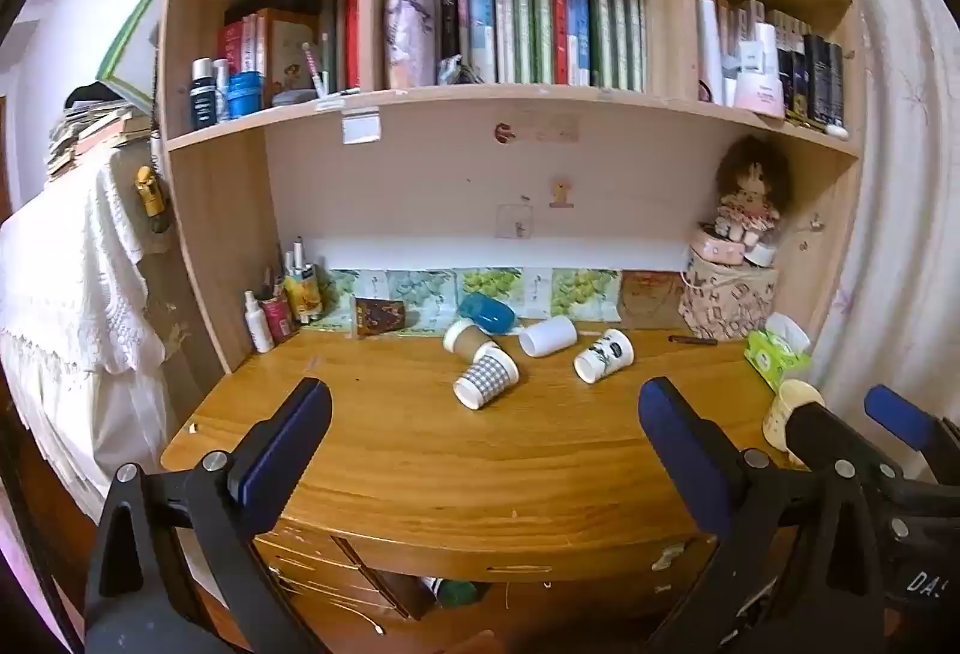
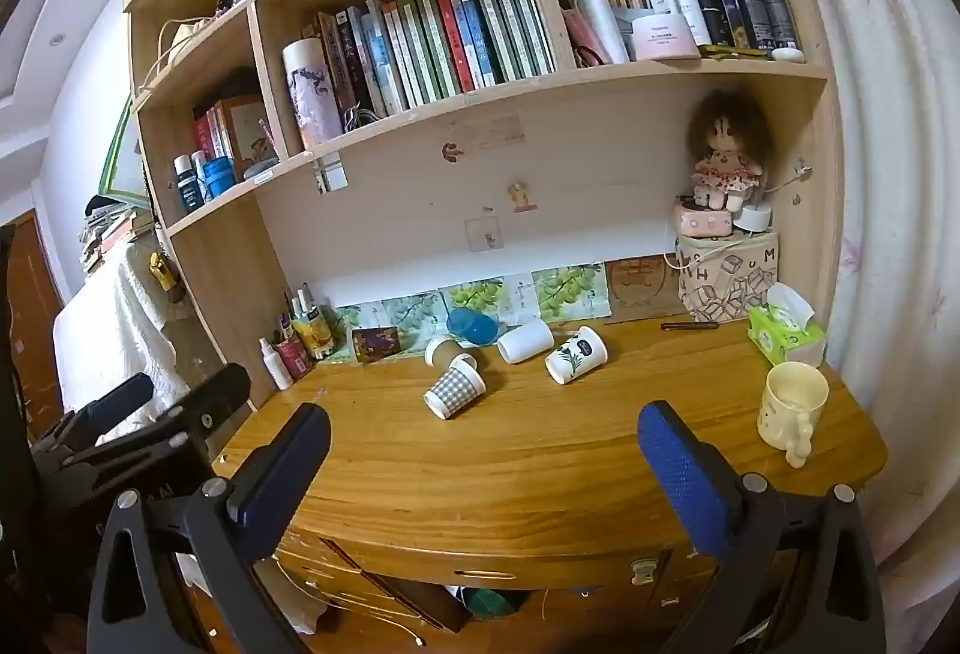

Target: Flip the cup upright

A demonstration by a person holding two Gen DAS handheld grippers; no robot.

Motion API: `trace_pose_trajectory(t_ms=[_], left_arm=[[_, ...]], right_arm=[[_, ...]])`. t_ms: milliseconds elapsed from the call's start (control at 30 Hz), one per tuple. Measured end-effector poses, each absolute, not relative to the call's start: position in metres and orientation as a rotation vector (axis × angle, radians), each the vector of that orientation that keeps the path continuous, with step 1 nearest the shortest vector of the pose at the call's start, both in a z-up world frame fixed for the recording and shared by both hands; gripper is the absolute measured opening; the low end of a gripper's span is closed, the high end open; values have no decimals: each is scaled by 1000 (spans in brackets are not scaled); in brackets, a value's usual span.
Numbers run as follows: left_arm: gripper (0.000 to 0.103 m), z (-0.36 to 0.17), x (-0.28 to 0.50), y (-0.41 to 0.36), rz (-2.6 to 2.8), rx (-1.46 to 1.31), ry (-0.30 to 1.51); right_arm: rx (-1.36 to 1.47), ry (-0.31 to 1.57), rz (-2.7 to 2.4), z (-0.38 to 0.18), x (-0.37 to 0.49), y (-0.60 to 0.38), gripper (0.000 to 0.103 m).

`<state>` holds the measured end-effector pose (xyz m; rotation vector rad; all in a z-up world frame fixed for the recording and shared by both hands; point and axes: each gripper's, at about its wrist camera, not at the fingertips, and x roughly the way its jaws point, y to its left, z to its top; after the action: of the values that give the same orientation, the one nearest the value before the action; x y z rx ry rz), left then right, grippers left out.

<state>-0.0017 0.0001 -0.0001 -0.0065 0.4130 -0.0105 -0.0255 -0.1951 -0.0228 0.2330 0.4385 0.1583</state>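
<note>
Desk (image 2: pixel 540 480) under bookshelf (image 2: pixel 420 114); both claws held back at the near edge, nothing touched yet.

Left gripper (image 1: pixel 485 429): jaws wide apart, empty. Right gripper (image 2: pixel 483 453): jaws wide apart, empty.

Letter-print box (image 2: pixel 729 279) at back right, showing "H", "U", "M"; doll (image 2: pixel 723 162) sits on top. Green tissue pack (image 2: pixel 783 333) near the right edge. Yellow mug (image 2: pixel 789 405) is upright at front right, handle toward the camera, well apart from the rest.

Five cups lie on their sides in a cluster at mid-back of the desk:
- blue cup (image 2: pixel 471 325), furthest back
- brown cup (image 2: pixel 447 351), touching the check cup
- white cup (image 2: pixel 527 341), plain
- leaf cup (image 2: pixel 576 354), dark label, text too small to read
- check cup (image 2: pixel 454 387), nearest, mouth toward the camera and to the left

Judgement: the check cup is the likeliest first target, being nearest and clear on its front side. It looks like paper: light, thin-walled, easily crushed, and free to roll. Take it across the mid-wall with light pressure, not at the rim, then rotate base-down. Its contact with the brown cup means that one may roll on lift. The leaf and white cups look stiffer, possibly ceramic or plastic; cannot confirm.

Book spines are too small to read.
</note>
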Motion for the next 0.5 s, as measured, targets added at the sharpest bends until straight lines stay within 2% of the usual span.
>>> trace_pose_trajectory(t_ms=[500], left_arm=[[102, -3, -2, -6, -22, 14, 434]], right_arm=[[232, 448, 158, -24, -26, -197, 103]])
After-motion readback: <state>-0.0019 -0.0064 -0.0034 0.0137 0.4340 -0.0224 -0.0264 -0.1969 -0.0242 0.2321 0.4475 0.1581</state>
